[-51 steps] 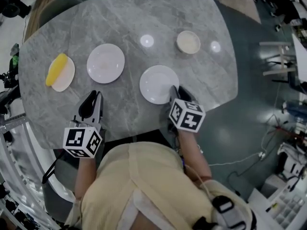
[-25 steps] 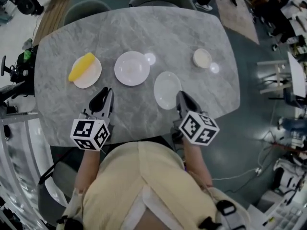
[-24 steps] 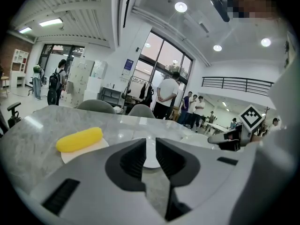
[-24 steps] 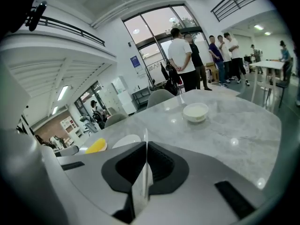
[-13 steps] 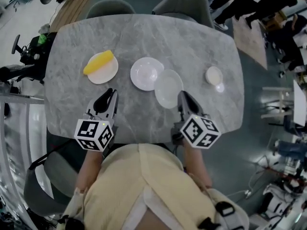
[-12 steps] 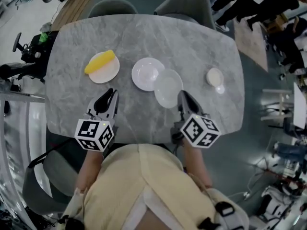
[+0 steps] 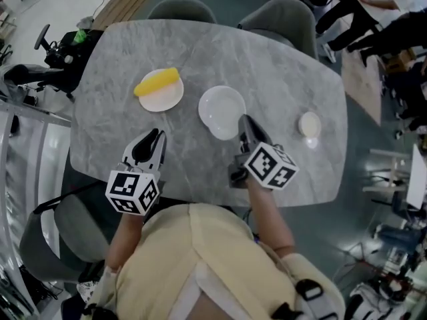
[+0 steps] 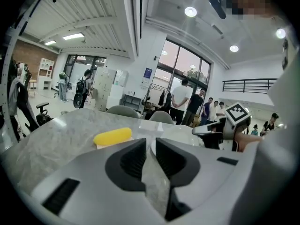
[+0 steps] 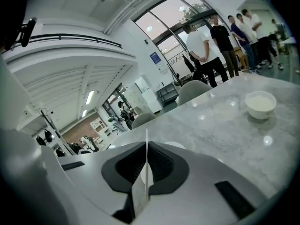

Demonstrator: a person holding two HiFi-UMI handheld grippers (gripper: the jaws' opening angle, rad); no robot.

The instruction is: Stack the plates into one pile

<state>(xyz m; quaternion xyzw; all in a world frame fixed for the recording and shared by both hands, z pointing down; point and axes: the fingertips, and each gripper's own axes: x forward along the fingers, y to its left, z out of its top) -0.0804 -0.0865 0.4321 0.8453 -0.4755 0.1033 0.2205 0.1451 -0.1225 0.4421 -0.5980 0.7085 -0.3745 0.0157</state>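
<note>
Stacking step. Right gripper [image 7: 244, 121] clamped on rim of white plate [image 7: 220, 109], frame centre, probably over 2nd plate. Left gripper [image 7: 154, 139] part open, empty. Next: release, then fetch side plate [image 7: 164, 101] carrying yellow item [image 7: 157, 82], upper left.

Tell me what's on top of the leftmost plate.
A yellow oblong item lies across the far part of the plate. The near part of the plate shows bare. The surface under the yellow item is covered.
</note>
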